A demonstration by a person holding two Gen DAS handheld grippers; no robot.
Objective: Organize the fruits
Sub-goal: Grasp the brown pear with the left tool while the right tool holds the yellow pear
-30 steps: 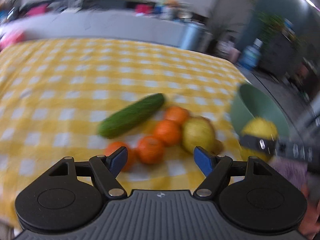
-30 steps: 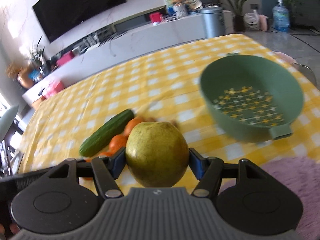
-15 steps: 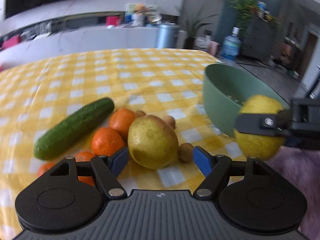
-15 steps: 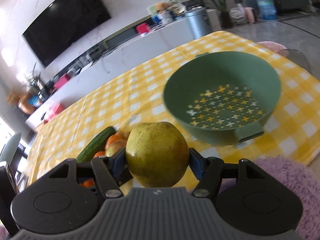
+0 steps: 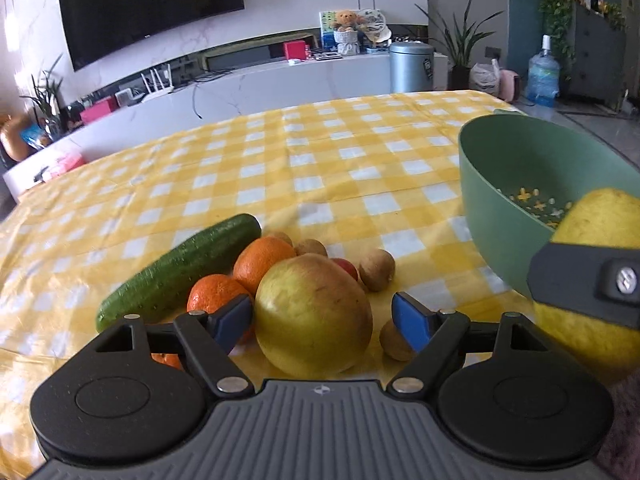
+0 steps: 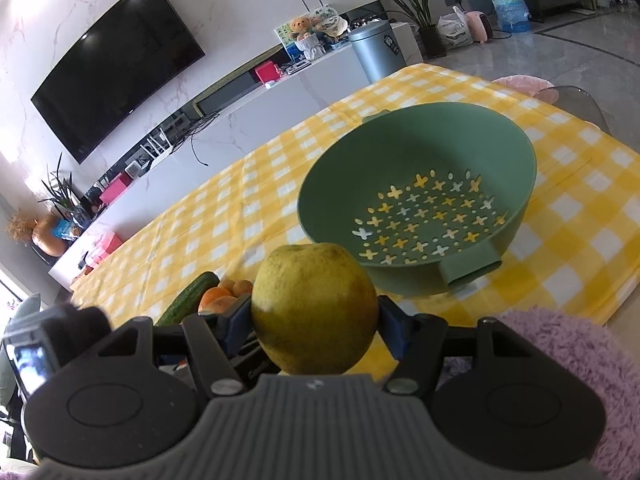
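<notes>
Both grippers had closed in: the right gripper (image 6: 316, 326) carried its pear (image 6: 315, 314) toward the colander (image 6: 416, 160). Left gripper (image 5: 322, 318) gaped around an apple (image 5: 313, 314); closing off-centre could roll it.

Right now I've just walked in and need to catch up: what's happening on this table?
The right hand-held gripper grips a yellow-green pear, held short of the empty green colander. The left hand-held gripper is open around a second pear lying beside oranges and a cucumber on the checkered cloth.
</notes>
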